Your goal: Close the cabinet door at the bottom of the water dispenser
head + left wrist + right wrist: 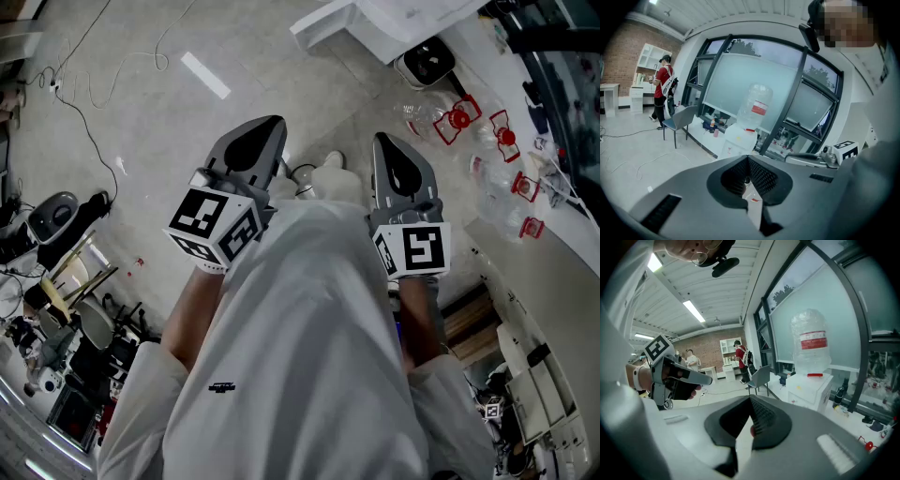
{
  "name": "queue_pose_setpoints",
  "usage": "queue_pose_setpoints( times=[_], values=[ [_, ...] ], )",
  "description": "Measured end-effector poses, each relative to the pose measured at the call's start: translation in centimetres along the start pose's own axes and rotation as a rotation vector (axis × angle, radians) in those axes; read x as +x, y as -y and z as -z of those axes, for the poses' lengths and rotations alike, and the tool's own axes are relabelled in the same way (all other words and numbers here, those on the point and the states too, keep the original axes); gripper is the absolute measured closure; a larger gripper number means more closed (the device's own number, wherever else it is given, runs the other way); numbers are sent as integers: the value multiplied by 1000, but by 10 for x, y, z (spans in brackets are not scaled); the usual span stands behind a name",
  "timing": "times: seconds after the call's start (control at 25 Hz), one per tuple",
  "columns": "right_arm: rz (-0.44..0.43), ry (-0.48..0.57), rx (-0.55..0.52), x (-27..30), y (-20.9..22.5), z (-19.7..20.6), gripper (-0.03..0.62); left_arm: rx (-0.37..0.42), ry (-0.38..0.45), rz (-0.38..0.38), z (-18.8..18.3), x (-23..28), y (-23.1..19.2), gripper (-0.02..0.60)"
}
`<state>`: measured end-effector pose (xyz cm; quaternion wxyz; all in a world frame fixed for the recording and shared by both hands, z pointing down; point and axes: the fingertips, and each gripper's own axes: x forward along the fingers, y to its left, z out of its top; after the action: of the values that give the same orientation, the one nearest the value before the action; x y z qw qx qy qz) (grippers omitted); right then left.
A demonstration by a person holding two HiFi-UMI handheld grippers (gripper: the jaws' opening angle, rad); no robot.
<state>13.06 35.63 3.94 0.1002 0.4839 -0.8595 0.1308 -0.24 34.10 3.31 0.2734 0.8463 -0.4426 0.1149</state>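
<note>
Pale floor tiles fill the head view under a white-shirted torso. Closest in, the left gripper [267, 131] and right gripper [386, 145] are held up side by side before the chest. Each has its jaws pressed together with nothing between them.

Farther out, at the top edge of the head view, stands the white water dispenser [394, 19]. A flat white panel [323, 23] juts from it toward upper centre. That is probably the open cabinet door, though I cannot be sure. Both gripper views put the dispenser well apart from the jaws, with its bottle [757, 105] on top, against the window wall.

Several things could go wrong from here:
- Clear red-capped bottles [459, 117] lie on the floor beside the dispenser, and a loose cable [84, 112] trails at the left, so the walk in could kick or snag something.
- A narrow closed jaw tip may skid off a smooth door.
- A shove near the hinge would barely swing the door.
- A hard push could bounce the door open again or rock the top-heavy bottle.
</note>
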Motion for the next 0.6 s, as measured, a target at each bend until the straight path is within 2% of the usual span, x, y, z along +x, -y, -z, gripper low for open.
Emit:
queue_pose_setpoints(
  times=[0.32, 0.6],
  values=[
    [2, 21, -37, -18, -30, -6, 584, 13, 7, 35, 19, -28, 24, 575],
    [-65, 73, -33, -28, -33, -15, 583, 25, 32, -14, 26, -37, 27, 575]
  ],
)
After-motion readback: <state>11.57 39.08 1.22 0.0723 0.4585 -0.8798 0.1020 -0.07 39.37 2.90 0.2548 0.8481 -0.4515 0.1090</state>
